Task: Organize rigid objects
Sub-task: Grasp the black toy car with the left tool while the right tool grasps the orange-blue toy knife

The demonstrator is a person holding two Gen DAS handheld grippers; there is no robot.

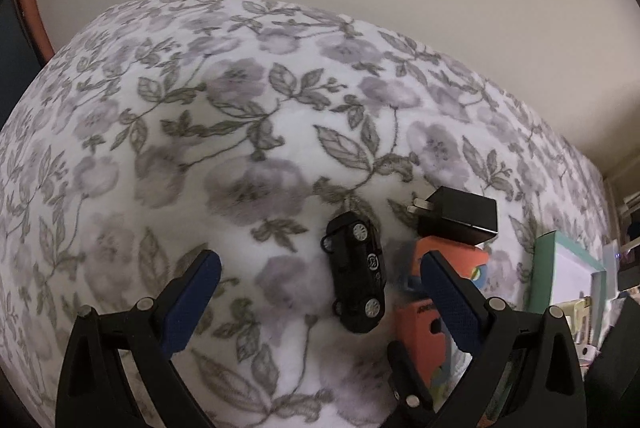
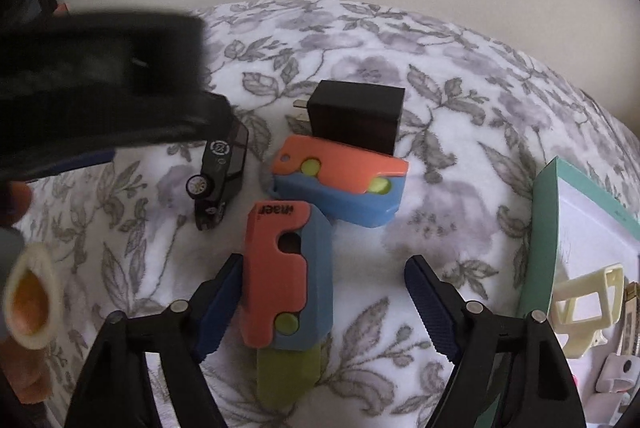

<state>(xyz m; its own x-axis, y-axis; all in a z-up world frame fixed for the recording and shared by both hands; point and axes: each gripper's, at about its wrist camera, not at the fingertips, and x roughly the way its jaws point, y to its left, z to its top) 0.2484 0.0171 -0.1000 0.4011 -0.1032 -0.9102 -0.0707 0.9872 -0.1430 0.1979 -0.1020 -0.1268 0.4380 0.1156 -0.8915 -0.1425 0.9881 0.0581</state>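
- On the flowered blanket [image 2: 400,40] four small hard things lie close together: a black toy car [image 2: 220,172], a black charger [image 2: 358,116], and two orange-and-blue folding toys.
- The nearer folding toy [image 2: 288,276] lies between the fingers of the right gripper [image 2: 324,288], with its green blade pointing toward the camera. The jaws stand open; the left pad looks to be at the orange side or just beside it, and the right pad is well apart from the toy.
- The second folding toy [image 2: 340,180] lies just behind it, touching the charger.
- The left gripper [image 1: 320,268] hangs over the toy car [image 1: 358,272], jaws wide open, with nothing held; the car lies between the fingers, nearer to the right one.
- An open green box [image 2: 544,236] with pale clips [image 2: 584,300] inside stands at the right, probably the place for sorted things.
- I think the step is to take the nearer toy. It is better to center the jaws on its long flat sides, above the blade, and close slowly.
- Risk: the soft blanket can let the toy tilt, or push its neighbour.
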